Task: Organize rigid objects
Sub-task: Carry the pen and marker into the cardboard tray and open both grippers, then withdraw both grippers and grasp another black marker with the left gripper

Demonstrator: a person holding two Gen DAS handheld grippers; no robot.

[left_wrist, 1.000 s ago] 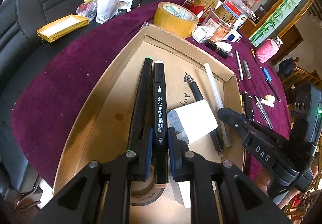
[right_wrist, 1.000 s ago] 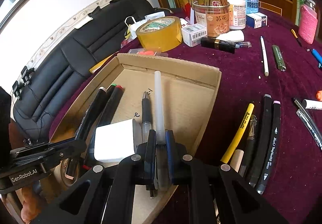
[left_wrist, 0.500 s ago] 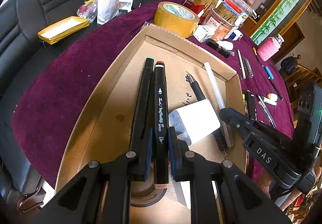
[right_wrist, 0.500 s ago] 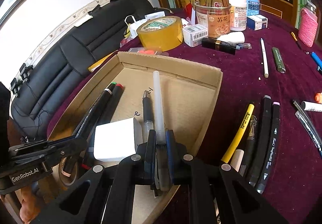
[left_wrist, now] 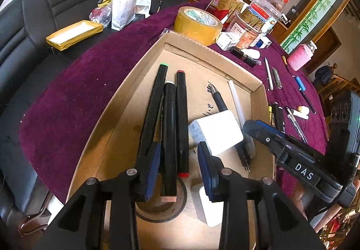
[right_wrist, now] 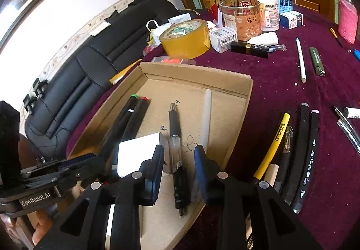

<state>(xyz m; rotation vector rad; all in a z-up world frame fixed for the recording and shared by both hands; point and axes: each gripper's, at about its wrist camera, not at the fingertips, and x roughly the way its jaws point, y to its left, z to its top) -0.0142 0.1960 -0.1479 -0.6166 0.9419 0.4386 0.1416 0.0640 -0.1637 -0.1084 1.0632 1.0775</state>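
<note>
Both grippers have released. The left gripper (left_wrist: 178, 168) now stands open over the black marker with the peach end cap (left_wrist: 169, 137); the right gripper (right_wrist: 178, 168) stands open beside the translucent white tube (right_wrist: 206, 115). Both items lie inside the shallow brown cardboard tray (right_wrist: 245, 101); placement appears complete.

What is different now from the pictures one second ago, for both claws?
Both claws opened. The left claw let go of the black marker with the peach end, which now lies in the cardboard tray on two other markers. The right claw released the translucent white tube. The white square block and grey pen stayed.
</note>
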